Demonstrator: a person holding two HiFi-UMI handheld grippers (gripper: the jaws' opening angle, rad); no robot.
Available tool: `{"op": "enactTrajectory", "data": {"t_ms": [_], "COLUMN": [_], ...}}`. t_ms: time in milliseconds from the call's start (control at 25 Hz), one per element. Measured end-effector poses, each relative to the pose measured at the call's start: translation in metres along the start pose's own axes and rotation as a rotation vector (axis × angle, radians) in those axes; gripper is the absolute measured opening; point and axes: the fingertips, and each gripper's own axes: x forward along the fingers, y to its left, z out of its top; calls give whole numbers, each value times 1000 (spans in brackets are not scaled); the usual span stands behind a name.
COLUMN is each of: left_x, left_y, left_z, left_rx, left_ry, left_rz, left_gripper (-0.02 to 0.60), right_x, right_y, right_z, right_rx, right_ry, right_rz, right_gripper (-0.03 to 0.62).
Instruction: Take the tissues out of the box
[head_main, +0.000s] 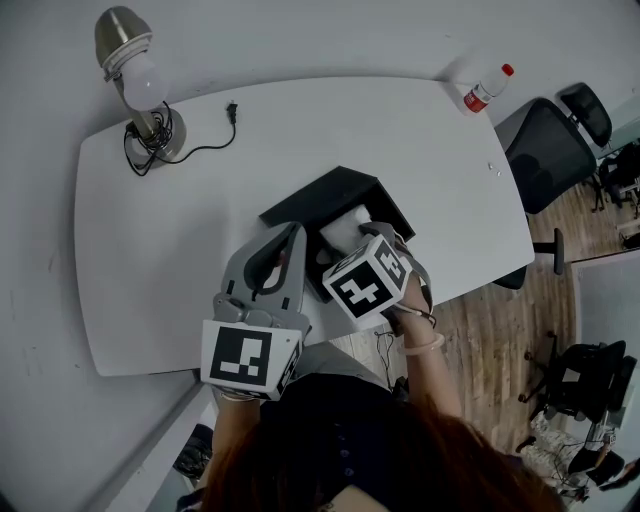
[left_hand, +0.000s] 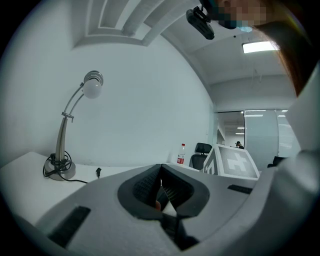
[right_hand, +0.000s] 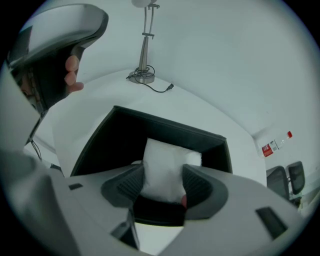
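Observation:
A black open box (head_main: 330, 190) stands on the white table (head_main: 150, 250), near its front edge. Inside lies a white tissue pack (head_main: 345, 228). My right gripper (head_main: 372, 238) points steeply down into the box. In the right gripper view its two pads press on the sides of the tissue pack (right_hand: 162, 162), which fills the gap of the right gripper (right_hand: 163, 174); the box (right_hand: 125, 135) walls rise behind. My left gripper (head_main: 292, 232) lies nearly level at the box's left side. In the left gripper view the left gripper (left_hand: 160, 167) has its tips together, with nothing seen between them.
A desk lamp (head_main: 135, 75) with a coiled cable and loose plug (head_main: 231, 110) stands at the table's far left. A clear bottle with a red cap (head_main: 485, 92) sits at the far right corner. Office chairs (head_main: 550, 150) stand to the right of the table.

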Motion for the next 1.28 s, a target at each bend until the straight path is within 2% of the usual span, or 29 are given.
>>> {"op": "enactTrajectory", "data": {"t_ms": [360, 920, 1280], "left_x": [-9, -25, -42], "left_y": [-1, -9, -15], "left_z": [3, 14, 21], "left_rx": [8, 41, 61], "left_ry": [-12, -40, -62], "left_rz": [14, 17, 31], "left_gripper": [21, 21, 21], "right_x": [-6, -44, -74], "right_y": [3, -1, -3], "right_z": [3, 16, 17], "right_rx": [-16, 62, 93], "right_ry": [-38, -228, -352], "right_rz": [-2, -11, -55], "right_gripper": [239, 234, 232]}}
